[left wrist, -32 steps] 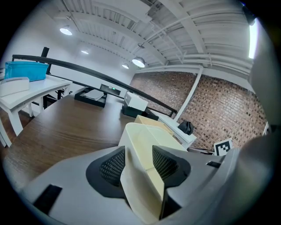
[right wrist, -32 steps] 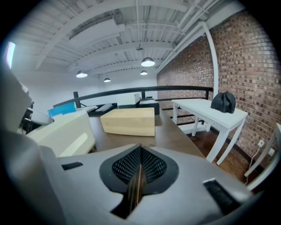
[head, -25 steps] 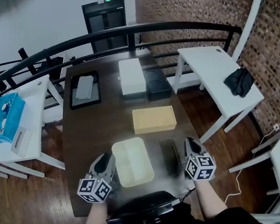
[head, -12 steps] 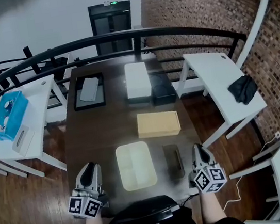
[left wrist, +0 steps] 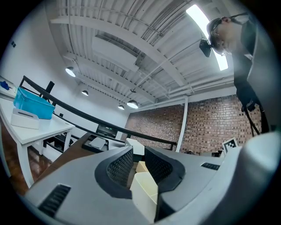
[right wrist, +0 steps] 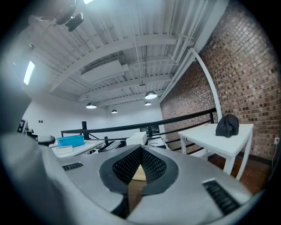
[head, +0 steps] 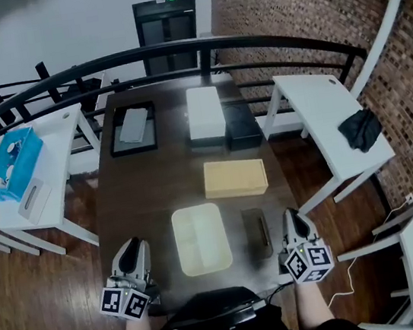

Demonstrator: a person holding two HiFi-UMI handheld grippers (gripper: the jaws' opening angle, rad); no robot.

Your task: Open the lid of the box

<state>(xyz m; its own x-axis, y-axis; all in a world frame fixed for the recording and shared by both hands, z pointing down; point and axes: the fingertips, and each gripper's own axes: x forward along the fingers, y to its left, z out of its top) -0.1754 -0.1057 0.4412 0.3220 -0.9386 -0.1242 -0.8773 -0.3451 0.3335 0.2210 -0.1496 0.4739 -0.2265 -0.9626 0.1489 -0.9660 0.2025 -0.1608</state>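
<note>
A cream box (head: pixel 200 238) with inner dividers lies on the dark table (head: pixel 143 201) near its front edge. A dark flat rectangular piece (head: pixel 257 233) lies just right of it. My left gripper (head: pixel 130 245) hovers at the table's front left edge, well left of the box, jaws shut with nothing held. In the left gripper view the cream box (left wrist: pixel 147 193) shows beyond the left gripper (left wrist: pixel 137 163). My right gripper (head: pixel 289 216) sits right of the dark piece, apart from it, shut and empty. The right gripper (right wrist: pixel 140 152) has its pads meeting.
Farther back on the table are a tan box (head: pixel 233 177), a white box (head: pixel 205 112), a black box (head: pixel 242 124) and a black tray (head: pixel 133 127). White side tables flank it, with a blue bin (head: pixel 12 162) and a black cloth (head: pixel 360 128). A curved railing (head: pixel 174 50) runs behind.
Both grippers have drawn back from the cream box toward the table's front edge; the left one has also moved out to the left. The box and dark piece lie still.
</note>
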